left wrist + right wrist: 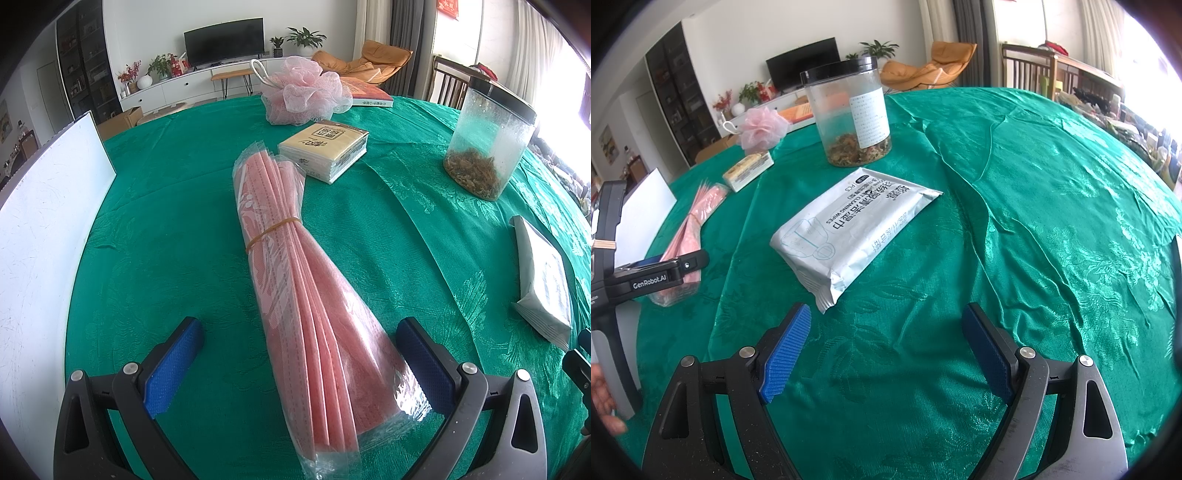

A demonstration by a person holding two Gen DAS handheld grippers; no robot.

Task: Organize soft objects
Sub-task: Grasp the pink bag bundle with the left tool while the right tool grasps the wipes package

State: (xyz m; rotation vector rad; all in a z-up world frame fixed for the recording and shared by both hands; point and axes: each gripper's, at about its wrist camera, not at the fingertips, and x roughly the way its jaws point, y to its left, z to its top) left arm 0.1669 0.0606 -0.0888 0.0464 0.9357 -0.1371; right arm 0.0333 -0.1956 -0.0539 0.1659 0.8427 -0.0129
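Four soft things: one pink bundle [295, 280], one tissue pack [325, 149], one bath puff [303, 92], one wipes pack [849, 229].
Pink bundle: on the green cloth [166, 221], nearest the left gripper; likely light, floppy, its wrap slippery; best taken near its rubber band [271, 230].
Beyond the bundle: tissue pack, then puff.
Wipes pack: right of the bundle.
Jar [849, 114]: one, hard.
Left gripper [299, 354]: open, straddling the bundle's near end without squeezing it.
Right gripper [882, 343]: open, empty.

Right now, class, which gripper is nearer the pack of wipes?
Right. The right gripper sits just short of the wipes pack, jaws open. The left gripper straddles the pink bundle, off to one side of the pack.
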